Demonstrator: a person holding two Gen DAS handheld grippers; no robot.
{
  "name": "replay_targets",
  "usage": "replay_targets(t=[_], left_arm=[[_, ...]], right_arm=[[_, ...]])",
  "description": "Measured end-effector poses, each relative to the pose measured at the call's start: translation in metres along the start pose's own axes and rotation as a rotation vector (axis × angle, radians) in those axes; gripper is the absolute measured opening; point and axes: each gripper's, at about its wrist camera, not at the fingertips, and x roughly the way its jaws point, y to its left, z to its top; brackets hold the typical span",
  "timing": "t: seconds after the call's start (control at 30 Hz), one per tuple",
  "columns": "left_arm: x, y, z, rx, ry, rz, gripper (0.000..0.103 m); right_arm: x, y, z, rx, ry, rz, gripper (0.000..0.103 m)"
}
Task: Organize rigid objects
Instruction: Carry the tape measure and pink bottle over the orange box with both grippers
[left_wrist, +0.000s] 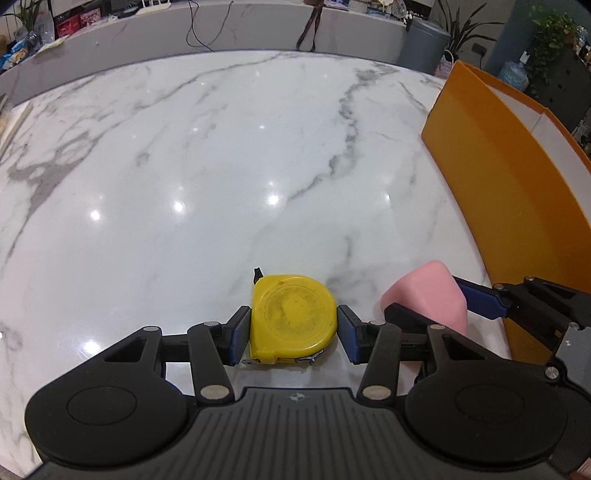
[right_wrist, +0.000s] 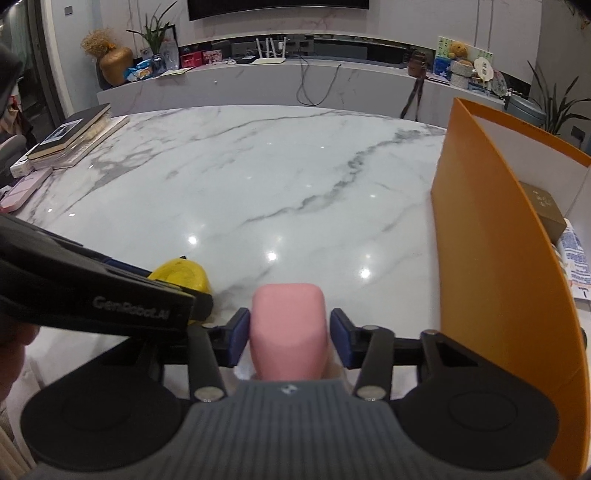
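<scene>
While both tools sit low over the marble tabletop (left_wrist: 221, 155), your left gripper (left_wrist: 294, 329) brackets a yellow tape measure (left_wrist: 293, 319) lying flat, its blue pads touching the case on either side in a grip. Just to its right, your right gripper (right_wrist: 285, 338) straddles a pink block (right_wrist: 289, 332) standing on the tabletop; the left pad meets the block, while a thin gap shows at the right pad. An orange box (right_wrist: 491, 258) stands open at the right edge, near the block, with a brown carton (right_wrist: 543, 206) inside.
</scene>
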Motion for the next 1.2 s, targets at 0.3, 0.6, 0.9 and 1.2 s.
replay_targets(t=[0.3, 0.6, 0.9, 1.2], left_arm=[[0.003, -0.003, 0.000, 0.045, -0.001, 0.035, 0.058], [-0.005, -0.013, 0.003, 0.095, -0.038, 0.109, 0.056], [-0.073, -0.043, 0.006, 0.103, -0.147, 0.085, 0.056], [-0.116, -0.086, 0.011, 0.182, -0.225, 0.024, 0.056]], right_arm=[[-0.002, -0.001, -0.001, -0.005, 0.002, 0.001, 0.042], [-0.023, 0.001, -0.004, -0.005, -0.072, 0.008, 0.042], [-0.084, -0.013, -0.002, 0.009, -0.197, 0.037, 0.042], [-0.147, -0.061, 0.003, 0.109, -0.265, 0.094, 0.042]])
